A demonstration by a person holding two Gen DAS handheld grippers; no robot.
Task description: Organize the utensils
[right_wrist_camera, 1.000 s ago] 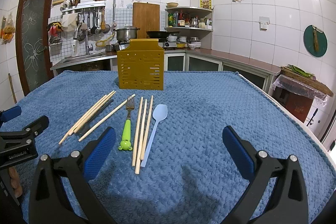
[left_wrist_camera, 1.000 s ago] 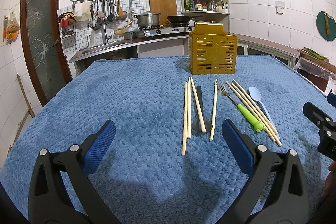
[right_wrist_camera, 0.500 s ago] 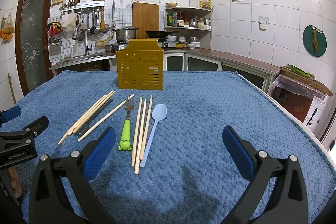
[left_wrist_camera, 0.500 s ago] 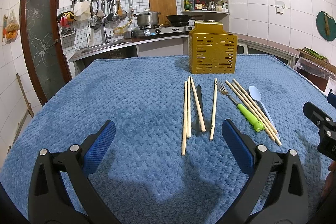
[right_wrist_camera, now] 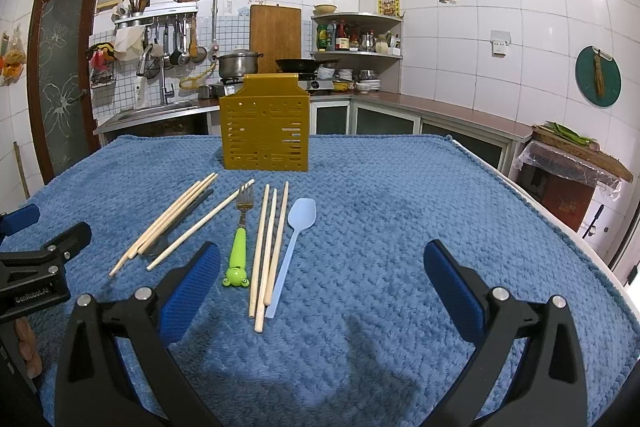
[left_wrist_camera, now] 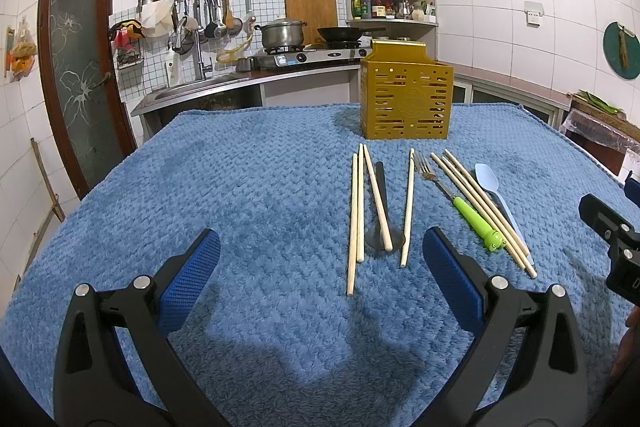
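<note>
Utensils lie on a blue cloth in front of a yellow slotted holder (left_wrist_camera: 407,99) (right_wrist_camera: 266,125). Left group: several wooden chopsticks (left_wrist_camera: 357,203) (right_wrist_camera: 168,219) lying over a dark spoon (left_wrist_camera: 381,215). Right group: a fork with a green frog handle (left_wrist_camera: 474,217) (right_wrist_camera: 239,241), three chopsticks (left_wrist_camera: 480,203) (right_wrist_camera: 269,243) and a light blue spoon (left_wrist_camera: 490,183) (right_wrist_camera: 296,231). My left gripper (left_wrist_camera: 320,267) is open, nothing between its fingers, just short of the left group. My right gripper (right_wrist_camera: 322,267) is open and empty, with the right group near its left finger (right_wrist_camera: 192,279).
The blue cloth (left_wrist_camera: 240,187) covers the whole table, whose right edge (right_wrist_camera: 560,227) drops off. A kitchen counter with sink, stove, pot and pan stands behind. Each gripper shows at the edge of the other's view (left_wrist_camera: 612,239) (right_wrist_camera: 36,267).
Both grippers have barely shifted; the right wrist view has edged slightly toward the utensils. Nothing was taken or let go.
</note>
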